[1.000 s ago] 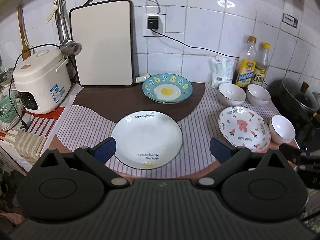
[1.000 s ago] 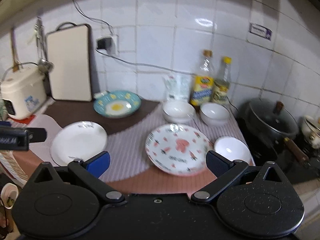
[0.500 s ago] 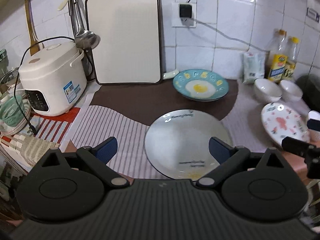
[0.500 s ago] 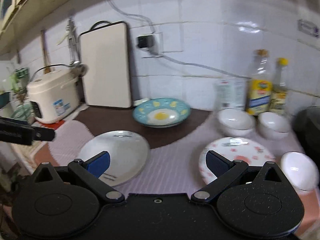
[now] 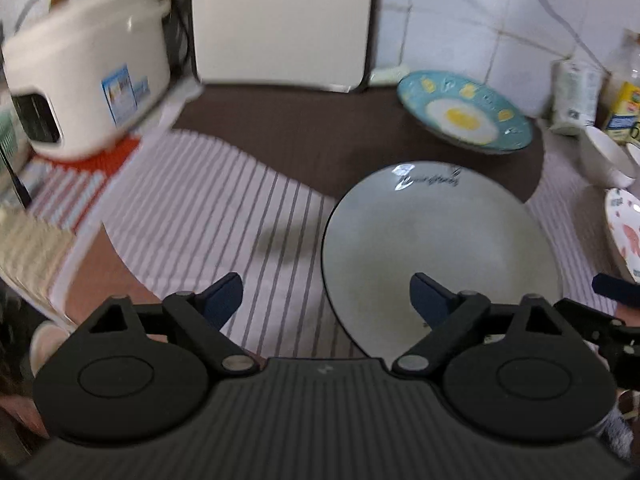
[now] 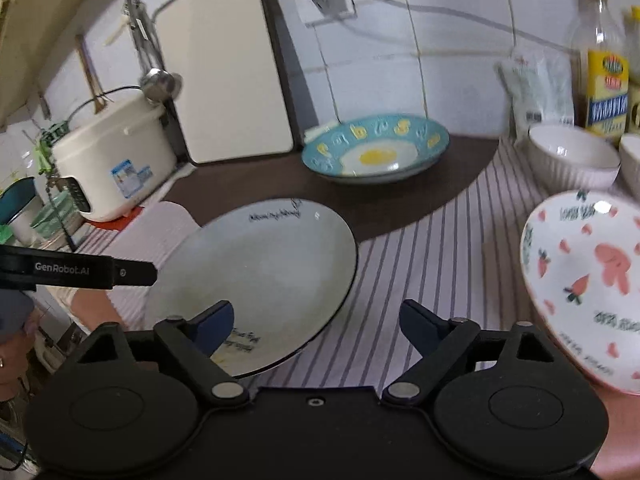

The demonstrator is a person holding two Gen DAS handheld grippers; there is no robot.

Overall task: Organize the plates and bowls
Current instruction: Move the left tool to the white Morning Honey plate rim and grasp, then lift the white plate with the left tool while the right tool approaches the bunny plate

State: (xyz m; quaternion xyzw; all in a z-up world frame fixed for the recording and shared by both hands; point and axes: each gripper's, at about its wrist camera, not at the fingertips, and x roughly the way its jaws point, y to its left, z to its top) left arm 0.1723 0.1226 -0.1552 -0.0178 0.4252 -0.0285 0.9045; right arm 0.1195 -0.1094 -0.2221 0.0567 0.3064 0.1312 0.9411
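Note:
A white plate [image 5: 436,248] with black script lies on the striped cloth. My left gripper [image 5: 326,294] hangs low over its left rim, jaws closing, pads clear of the rim. My right gripper [image 6: 316,320] hovers over the plate's [image 6: 260,272] right rim, jaws closing, nothing pressed between them. Behind sits a blue plate [image 6: 376,148] with a fried-egg print. A pink-patterned plate [image 6: 588,280] lies at the right, with white bowls [image 6: 572,160] beyond it. The left gripper's arm [image 6: 76,268] shows at the left of the right wrist view.
A white rice cooker [image 5: 88,76] stands at the left, a cutting board [image 6: 224,68] leans on the tiled wall, and a ladle [image 6: 158,80] hangs beside it. Oil bottles [image 6: 604,64] and a bag [image 6: 540,88] stand at the back right. The counter edge runs close below the plates.
Both grippers have come down and forward toward the white plate, which now looks much larger. Both pairs of jaws have narrowed slightly. The plates and bowls have not moved.

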